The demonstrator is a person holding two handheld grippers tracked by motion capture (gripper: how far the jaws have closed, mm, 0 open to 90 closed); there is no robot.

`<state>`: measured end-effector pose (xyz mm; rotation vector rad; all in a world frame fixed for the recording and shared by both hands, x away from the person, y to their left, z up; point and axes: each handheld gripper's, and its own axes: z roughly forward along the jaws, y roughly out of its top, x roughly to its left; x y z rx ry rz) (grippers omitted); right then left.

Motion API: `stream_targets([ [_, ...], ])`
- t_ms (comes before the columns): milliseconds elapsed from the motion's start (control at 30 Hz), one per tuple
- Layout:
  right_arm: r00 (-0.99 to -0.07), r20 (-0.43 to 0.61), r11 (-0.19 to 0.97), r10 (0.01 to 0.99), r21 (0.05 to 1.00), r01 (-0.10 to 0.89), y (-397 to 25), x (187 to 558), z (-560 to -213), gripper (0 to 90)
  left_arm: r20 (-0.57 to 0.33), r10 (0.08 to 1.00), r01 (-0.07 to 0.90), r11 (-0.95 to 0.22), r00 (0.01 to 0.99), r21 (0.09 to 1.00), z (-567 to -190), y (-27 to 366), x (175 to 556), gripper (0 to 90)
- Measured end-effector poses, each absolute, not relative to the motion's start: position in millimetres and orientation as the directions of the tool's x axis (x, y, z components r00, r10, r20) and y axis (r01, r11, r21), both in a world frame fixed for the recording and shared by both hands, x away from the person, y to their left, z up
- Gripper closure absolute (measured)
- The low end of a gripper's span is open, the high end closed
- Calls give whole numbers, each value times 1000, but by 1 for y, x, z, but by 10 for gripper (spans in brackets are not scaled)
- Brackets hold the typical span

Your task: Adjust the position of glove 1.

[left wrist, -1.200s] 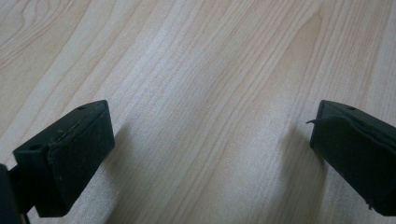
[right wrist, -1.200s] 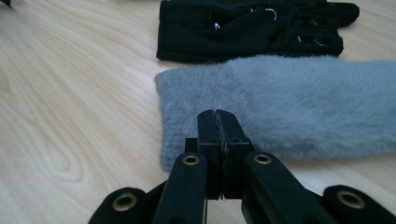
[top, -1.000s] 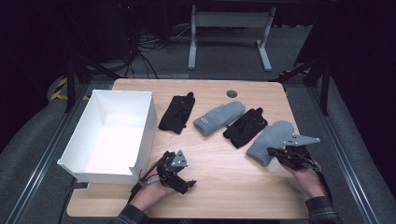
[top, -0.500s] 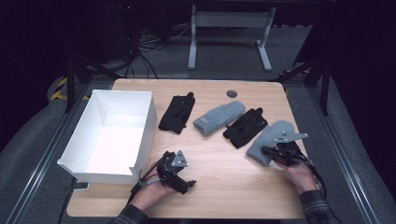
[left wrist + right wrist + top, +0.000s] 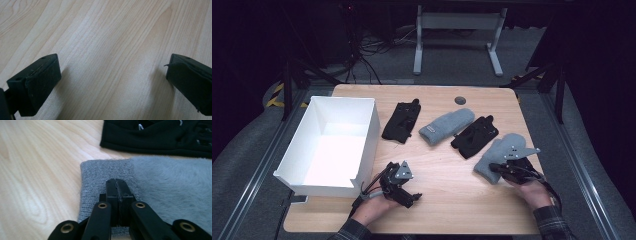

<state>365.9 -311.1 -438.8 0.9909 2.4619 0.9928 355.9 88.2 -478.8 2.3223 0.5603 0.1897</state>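
Here, seen from above: a light wooden table (image 5: pixel 447 200) with four mitts in a row and a box at its left.
Right hand: the hand (image 5: pixel 532 192) comes in from the near right edge, palm down, holding the right gripper (image 5: pixel 498 168) low and pointed left, toward the near end of a mitten.
Right fingers: pressed together in the right gripper view, with the ribbed cuff directly under and around their tips (image 5: pixel 116 185); whether cloth is pinched between them cannot be told.
Grey fleece mitten (image 5: pixel 498 154): lies flat at the table's near right, its knitted cuff toward the person and its fuzzy body running away from the fingers.
Left hand: the hand (image 5: pixel 374 210) rests on the table near the front edge, holding the left gripper (image 5: pixel 411 197) low over bare wood, well apart from every mitt.
Left fingers: spread wide, bare wood grain between them (image 5: pixel 40 82).
Black fabric glove (image 5: pixel 474 136): just beyond the grey fleece mitten, touching its far edge.
Second grey mitten (image 5: pixel 446 125): middle of the table, angled.
Second black glove (image 5: pixel 401 121): left of it.
White open rectangular box (image 5: pixel 367 131): at the left edge, beside the left hand.
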Motion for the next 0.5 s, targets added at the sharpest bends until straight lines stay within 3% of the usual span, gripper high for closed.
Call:
stream_targets([
  [500,-786,10,563,619,691,452,-292,332,-439,900,-26,450,343,-639,892,688,-479,88,356,1],
])
